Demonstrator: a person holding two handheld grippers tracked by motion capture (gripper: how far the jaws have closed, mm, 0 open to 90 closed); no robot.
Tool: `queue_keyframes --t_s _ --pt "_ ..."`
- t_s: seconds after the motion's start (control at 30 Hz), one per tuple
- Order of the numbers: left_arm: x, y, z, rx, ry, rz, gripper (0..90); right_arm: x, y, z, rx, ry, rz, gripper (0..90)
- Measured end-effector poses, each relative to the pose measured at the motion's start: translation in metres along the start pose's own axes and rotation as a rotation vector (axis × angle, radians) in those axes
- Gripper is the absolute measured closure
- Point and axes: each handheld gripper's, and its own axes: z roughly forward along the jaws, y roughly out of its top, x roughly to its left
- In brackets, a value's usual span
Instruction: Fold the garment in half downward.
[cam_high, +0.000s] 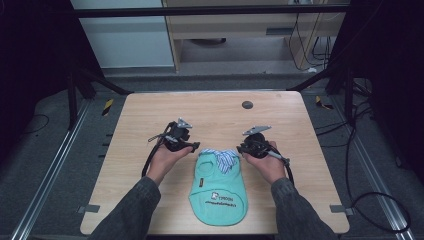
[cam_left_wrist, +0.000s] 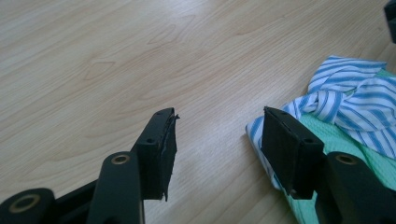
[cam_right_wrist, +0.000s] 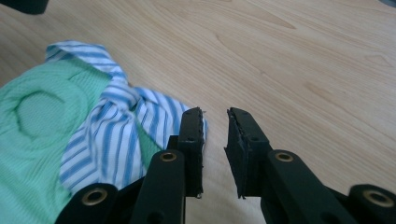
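Green garment (cam_high: 218, 187), a small mint knit piece with a blue-and-white striped collar (cam_high: 223, 159), lies flat on the wooden tabletop (cam_high: 150, 107) near the person's edge, between the two forearms. Long axis runs away from the person: rounded hem and printed logo nearest, striped collar at the far end. Both hands sit level with that collar end, one to each flank. Left tongs (cam_high: 194, 147) just beside the collar's left corner; in the left gripper view their jaws stand apart over bare wood, the outer one just over the striped cloth (cam_left_wrist: 348, 95) at the garment's edge, nothing caught between them — released. Right tongs (cam_high: 240, 148) just beside the collar's right corner; in the right gripper view the jaws are drawn close, a narrow gap left, bare wood showing through it, striped cloth (cam_right_wrist: 114, 128) lying against the outside of one jaw but not pinched — nearly clenched, on nothing. Neither hand clearly nearer; both about equally close. Judgement: any next grip turns on the collar corners, which lie inward from each pair of tongs, toward the garment's midline. Small dark disc (cam_high: 247, 104) far back on the tabletop, well apart.
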Motion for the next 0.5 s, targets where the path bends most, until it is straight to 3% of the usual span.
queue_keyframes --t_s 0.07,0.2,0.5 --pt "-0.003 0.005 0.012 0.019 -0.008 0.0 43.3 -0.002 0.003 0.01 0.009 0.002 0.008 72.5" --pt "-0.007 0.005 0.02 0.05 -0.02 0.017 42.8 -0.004 0.003 0.015 0.02 0.012 0.021 69.5" --pt "-0.014 -0.005 0.03 0.062 -0.021 -0.01 35.6 0.0 0.001 0.02 0.058 0.028 0.022 63.8"
